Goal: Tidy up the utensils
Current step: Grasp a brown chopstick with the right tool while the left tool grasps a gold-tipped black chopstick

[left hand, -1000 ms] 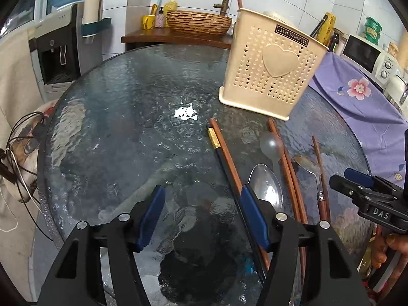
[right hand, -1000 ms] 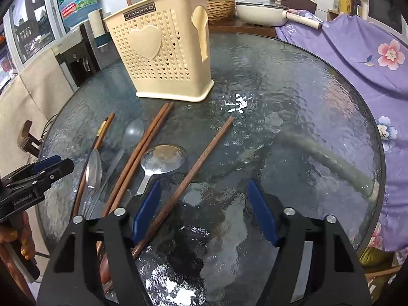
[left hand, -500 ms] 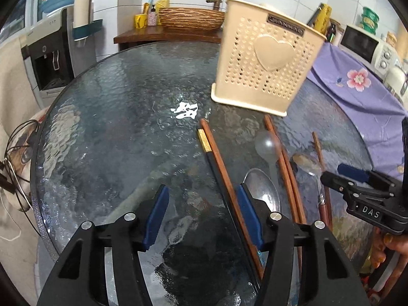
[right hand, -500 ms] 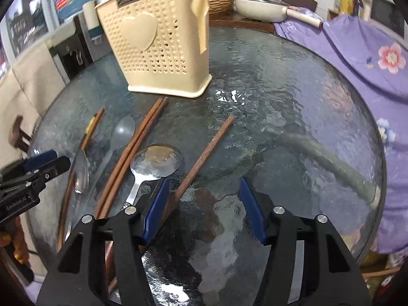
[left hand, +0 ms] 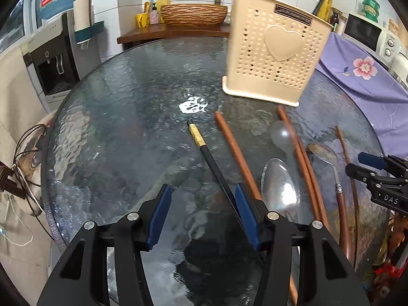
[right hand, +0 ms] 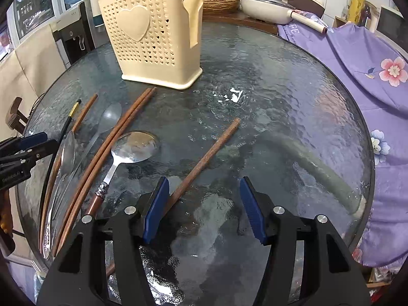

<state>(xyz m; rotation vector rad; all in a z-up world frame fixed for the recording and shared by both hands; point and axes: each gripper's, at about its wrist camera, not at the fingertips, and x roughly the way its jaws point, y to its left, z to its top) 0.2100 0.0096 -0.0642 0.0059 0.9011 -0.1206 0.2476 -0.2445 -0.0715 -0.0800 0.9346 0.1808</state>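
Note:
A cream perforated utensil holder point(left hand: 275, 58) point(right hand: 153, 33) stands on the round glass table point(left hand: 114, 127), with one chopstick upright in it. In front lie a black gold-tipped chopstick point(left hand: 211, 163), a brown chopstick point(left hand: 234, 148), a brown pair point(left hand: 301, 158) point(right hand: 114, 140), a clear spoon point(left hand: 280, 186) and a brown-handled metal spoon point(right hand: 135, 145). My left gripper point(left hand: 202, 215) is open low over the glass; the black chopstick runs along its right pad point(left hand: 246, 214). My right gripper point(right hand: 204, 209) is open, with a lone brown chopstick point(right hand: 211, 148) ending beside its left pad point(right hand: 155, 209).
A purple flowered cloth point(right hand: 369, 58) covers something at the table's right side. Behind stand a wooden counter with a woven basket point(left hand: 193, 15), a water dispenser point(left hand: 56, 58) on the left, and a pan point(right hand: 267, 10). Cables point(left hand: 23, 153) hang by the table's left edge.
Both grippers' jaws have narrowed a little. The black chopstick's far tip has swung away from the brown one beside it. The lone brown chopstick's near end has come in beside the right gripper's left pad.

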